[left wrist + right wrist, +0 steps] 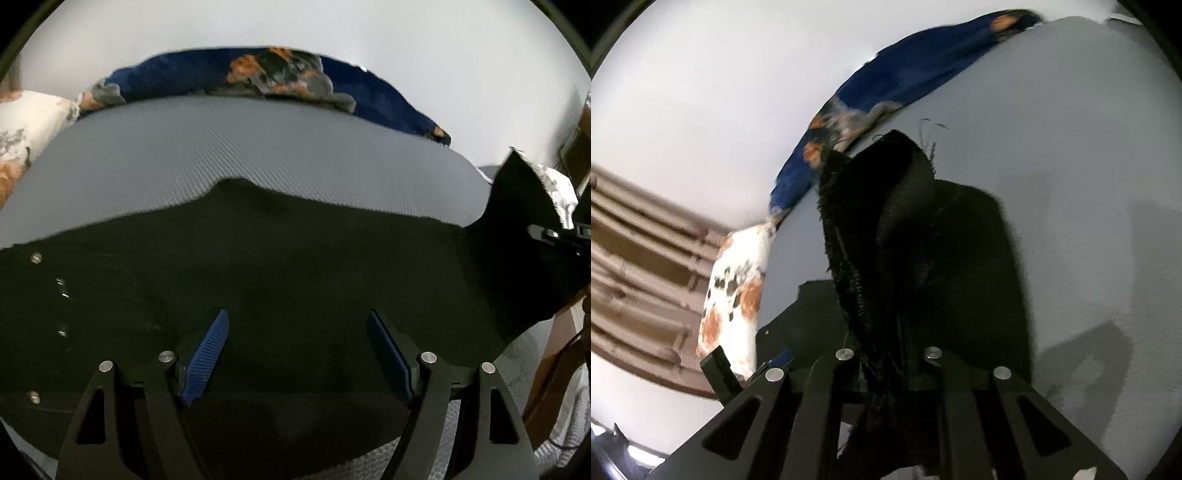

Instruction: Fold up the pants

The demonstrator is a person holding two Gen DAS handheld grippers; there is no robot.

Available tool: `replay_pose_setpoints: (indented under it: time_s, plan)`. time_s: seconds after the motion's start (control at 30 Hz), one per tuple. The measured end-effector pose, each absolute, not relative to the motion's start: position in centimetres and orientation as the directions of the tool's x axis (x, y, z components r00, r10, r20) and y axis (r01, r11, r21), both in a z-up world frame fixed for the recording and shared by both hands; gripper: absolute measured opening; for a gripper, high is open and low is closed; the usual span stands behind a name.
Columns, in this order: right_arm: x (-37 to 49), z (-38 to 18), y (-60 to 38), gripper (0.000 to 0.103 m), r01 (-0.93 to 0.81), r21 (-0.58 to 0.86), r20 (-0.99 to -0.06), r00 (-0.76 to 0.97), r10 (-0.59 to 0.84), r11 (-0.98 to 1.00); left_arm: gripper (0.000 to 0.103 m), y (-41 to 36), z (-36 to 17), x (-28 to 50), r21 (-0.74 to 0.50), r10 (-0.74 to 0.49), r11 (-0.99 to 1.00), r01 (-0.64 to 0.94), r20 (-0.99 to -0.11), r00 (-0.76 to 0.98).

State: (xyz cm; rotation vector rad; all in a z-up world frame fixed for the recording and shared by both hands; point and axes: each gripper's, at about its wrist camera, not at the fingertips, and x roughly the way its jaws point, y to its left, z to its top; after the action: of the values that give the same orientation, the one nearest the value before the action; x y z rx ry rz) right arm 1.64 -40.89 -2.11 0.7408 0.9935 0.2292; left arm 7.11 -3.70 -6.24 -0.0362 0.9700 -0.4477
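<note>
1. Pants [295,266]: black, spread flat on the grey mat [229,147], directly under and ahead of the left gripper [297,354]; one end is lifted off the mat at that gripper's far right, where the right gripper [886,354] pinches it; metal buttons [36,257] sit at the left gripper's left, so the waist is probably that end.
2. Left gripper: blue pads [207,358] spread wide, nothing between them; hovers over the cloth; contact cannot be told.
3. Right gripper: jaws pressed together on a bunched edge of the pants; the cloth stands up in a thick roll just ahead of its tips.
4. Risk, judged: the bunched hold looks uneven, so layers could slip out mid-carry and the fold land crooked; cause is a grab on a wad, not a flat hem.
5. Risk: with the left gripper unclamped, nothing visibly pins the waist; pulling the lifted end across may drag the whole garment along the mat.
6. Risk: dark cloth on dark cloth hides the edges; alignment is hard to verify.
7. Surroundings: blue blanket [207,77] beyond the mat's far edge; white patterned pillow [26,122] far left of the left gripper; neither blocks the fold path.
</note>
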Motion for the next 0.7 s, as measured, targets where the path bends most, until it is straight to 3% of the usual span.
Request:
replay_pose_setpoints:
  time_s: [0.37, 0.57, 0.7]
  plan:
    - [7.2, -6.3, -29.4, 0.008, 0.048, 0.682, -0.682, 0.404, 0.610, 0.730, 0.077, 1.1, -4.4, 5.9, -0.273, -0.416, 0.904, 0.330, -0.745, 0.522]
    - [8.5, -9.3, -24.0, 0.009, 0.001, 0.640, -0.730, 0.312, 0.608, 0.768, 0.077, 3.7, -3.8, 6.0, -0.330, -0.448, 0.892, 0.307, -0.729, 0.518]
    - [8.8, -10.8, -21.1, 0.016, -0.047, 0.580, -0.781, 0.252, 0.572, 0.813, 0.077, 5.0, -3.7, 6.4, -0.385, -0.481, 0.877, 0.289, -0.723, 0.497]
